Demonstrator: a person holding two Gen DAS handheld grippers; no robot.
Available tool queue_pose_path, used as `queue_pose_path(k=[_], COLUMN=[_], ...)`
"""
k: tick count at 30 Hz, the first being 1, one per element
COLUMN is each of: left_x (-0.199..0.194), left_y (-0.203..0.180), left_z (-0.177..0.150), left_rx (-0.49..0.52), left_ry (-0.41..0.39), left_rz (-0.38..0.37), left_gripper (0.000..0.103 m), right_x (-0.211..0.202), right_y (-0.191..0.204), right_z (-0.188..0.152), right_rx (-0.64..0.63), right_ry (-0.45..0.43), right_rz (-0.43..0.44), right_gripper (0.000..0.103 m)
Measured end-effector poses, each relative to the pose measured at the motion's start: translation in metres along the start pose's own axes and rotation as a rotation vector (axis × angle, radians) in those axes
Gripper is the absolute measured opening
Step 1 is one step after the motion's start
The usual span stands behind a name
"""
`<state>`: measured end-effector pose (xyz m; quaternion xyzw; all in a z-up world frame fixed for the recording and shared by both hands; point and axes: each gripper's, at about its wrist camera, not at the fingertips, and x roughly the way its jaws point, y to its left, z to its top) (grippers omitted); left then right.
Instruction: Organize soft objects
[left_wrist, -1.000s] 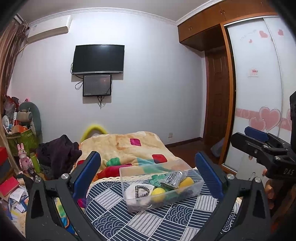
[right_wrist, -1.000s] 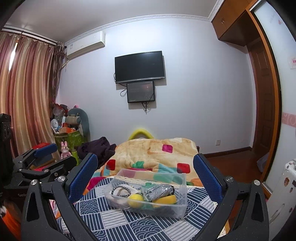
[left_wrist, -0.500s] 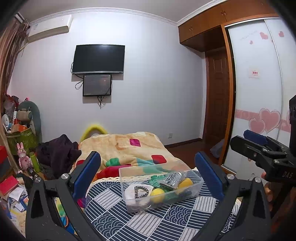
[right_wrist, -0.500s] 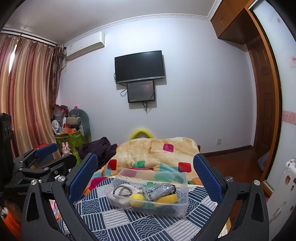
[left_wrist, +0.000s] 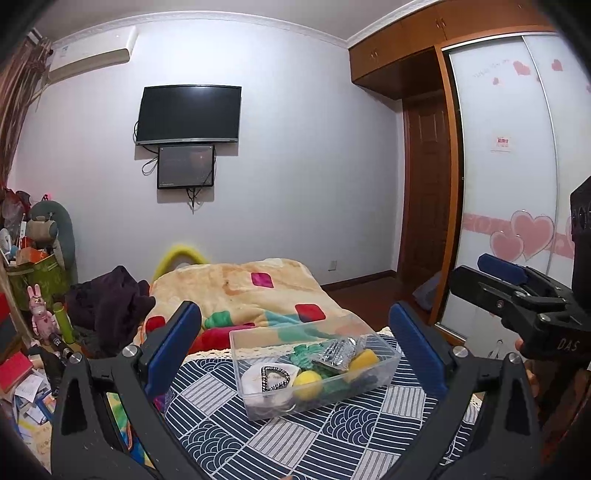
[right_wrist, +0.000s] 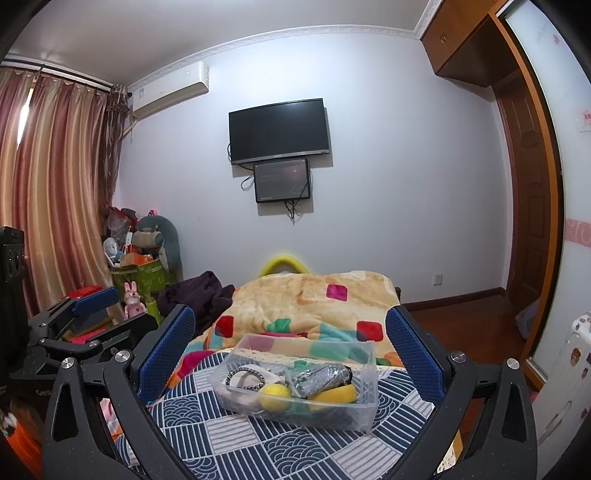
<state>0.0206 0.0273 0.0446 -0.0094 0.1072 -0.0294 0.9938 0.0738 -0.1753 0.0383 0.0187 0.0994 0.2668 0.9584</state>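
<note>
Little has changed over the last second: I have only drifted slightly, and my left gripper and right gripper both hang spread wide with nothing between the pads. Ahead of both, on the patterned bed cover, the clear bin holds the soft things: yellow ball, silvery pouch, green piece. That fits either sorting finished or unloading ahead.

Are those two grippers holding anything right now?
Nothing. The left gripper and right gripper both stand open and empty, short of the clear plastic bin of soft objects.
</note>
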Motion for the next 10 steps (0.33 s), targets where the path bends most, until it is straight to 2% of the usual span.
queue_pose_path(k=[10], left_x=[0.0034], left_y=[0.0009], left_z=[0.0007], left_rx=[-0.012], left_ry=[0.012], left_rz=[-0.013], left_gripper=[0.103], right_x=[0.0001], right_y=[-0.0009], right_z=[-0.0009], right_rx=[0.001], right_ry=[0.002], right_rz=[-0.002], right_gripper=[0.103])
